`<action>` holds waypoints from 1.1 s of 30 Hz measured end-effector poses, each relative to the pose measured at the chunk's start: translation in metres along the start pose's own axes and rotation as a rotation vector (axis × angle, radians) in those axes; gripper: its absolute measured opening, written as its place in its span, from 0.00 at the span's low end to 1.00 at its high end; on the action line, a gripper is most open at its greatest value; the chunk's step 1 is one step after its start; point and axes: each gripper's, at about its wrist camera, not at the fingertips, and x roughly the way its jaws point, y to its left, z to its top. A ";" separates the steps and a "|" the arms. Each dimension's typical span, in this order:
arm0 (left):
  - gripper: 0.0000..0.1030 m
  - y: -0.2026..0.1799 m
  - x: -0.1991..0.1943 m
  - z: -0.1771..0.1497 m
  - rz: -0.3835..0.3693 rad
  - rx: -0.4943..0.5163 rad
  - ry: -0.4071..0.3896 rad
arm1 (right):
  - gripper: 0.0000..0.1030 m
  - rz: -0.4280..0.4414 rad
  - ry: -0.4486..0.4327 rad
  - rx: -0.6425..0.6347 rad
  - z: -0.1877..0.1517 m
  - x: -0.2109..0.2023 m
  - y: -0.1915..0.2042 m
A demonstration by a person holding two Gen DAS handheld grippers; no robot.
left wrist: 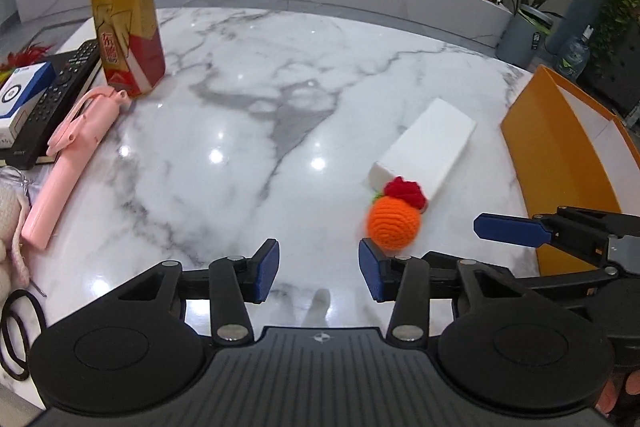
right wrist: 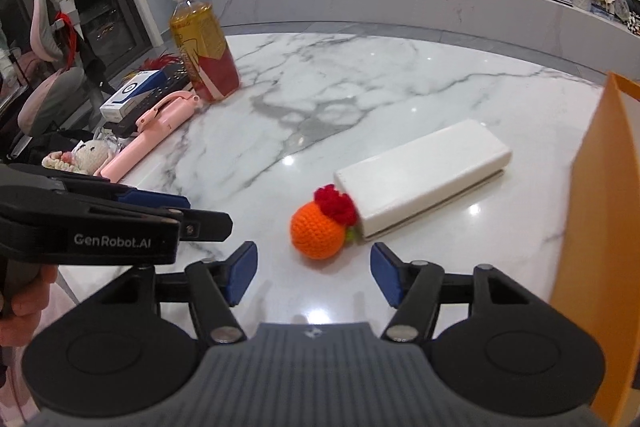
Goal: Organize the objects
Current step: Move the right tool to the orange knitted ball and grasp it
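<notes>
An orange crochet ball (left wrist: 394, 225) (right wrist: 318, 233) with a red top lies on the marble table, touching the end of a white oblong box (left wrist: 426, 147) (right wrist: 424, 179). My right gripper (right wrist: 314, 269) is open, with the ball just ahead of its empty jaws. My left gripper (left wrist: 319, 265) is also open and empty, and the ball sits just beyond its right fingertip. From the right side of the left wrist view, one blue finger (left wrist: 508, 229) of the right gripper reaches in. The left gripper (right wrist: 192, 213) shows at the left of the right wrist view.
An open orange box (left wrist: 560, 163) (right wrist: 600, 207) stands at the right table edge. Along the left side are a tea bottle (left wrist: 126, 27) (right wrist: 204, 55), a pink selfie stick (left wrist: 68, 155) (right wrist: 156, 131), a remote (left wrist: 60, 95), a blue-white carton (left wrist: 20, 95), a crochet doll (right wrist: 84, 157) and black hair ties (left wrist: 16, 335).
</notes>
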 end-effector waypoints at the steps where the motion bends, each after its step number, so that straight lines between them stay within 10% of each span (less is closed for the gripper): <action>1: 0.50 0.002 0.000 0.000 -0.004 0.002 0.002 | 0.63 0.002 0.005 -0.008 0.001 0.003 0.001; 14: 0.50 0.024 0.013 0.002 -0.013 -0.024 0.021 | 0.62 -0.007 0.064 -0.031 0.006 0.034 0.007; 33: 0.50 0.027 0.015 0.014 0.035 -0.085 -0.018 | 0.51 -0.152 0.038 0.339 0.013 0.055 -0.004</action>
